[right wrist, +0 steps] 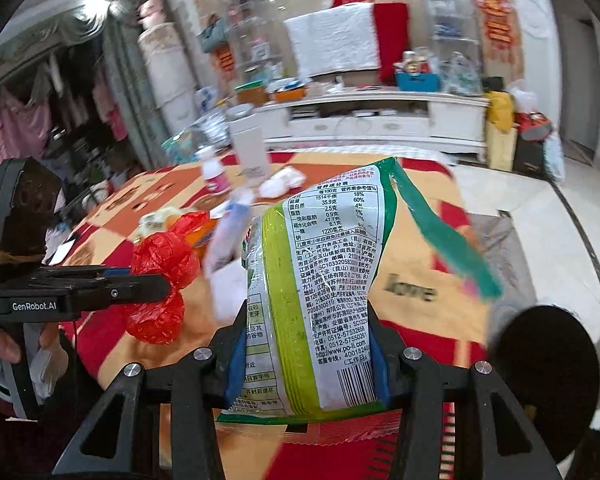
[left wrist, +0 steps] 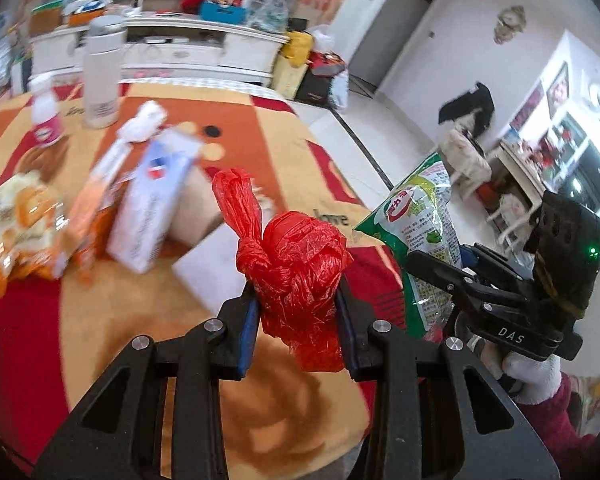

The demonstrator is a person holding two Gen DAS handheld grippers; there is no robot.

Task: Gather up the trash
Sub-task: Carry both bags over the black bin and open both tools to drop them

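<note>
In the left wrist view my left gripper [left wrist: 298,304] is shut on a knotted red plastic bag [left wrist: 296,256], held above the table's patterned cloth [left wrist: 292,160]. To its right, my right gripper [left wrist: 440,270] grips a green and white snack packet [left wrist: 416,216]. The right wrist view shows the right gripper [right wrist: 308,320] shut on that snack packet [right wrist: 324,272], its printed back facing the camera and a torn green strip hanging to the right. The left gripper [right wrist: 156,280] reaches in from the left there with the red bag [right wrist: 160,264] in it. Both loads are blurred.
On the cloth lie orange snack packets [left wrist: 16,224], a white carton [left wrist: 156,204], a crumpled tissue [left wrist: 144,120], a white sheet [left wrist: 212,272], a small pink-labelled bottle [left wrist: 46,116] and a tall white flask [left wrist: 102,68]. A round black object [right wrist: 540,360] sits lower right. A white cabinet [right wrist: 380,120] stands behind.
</note>
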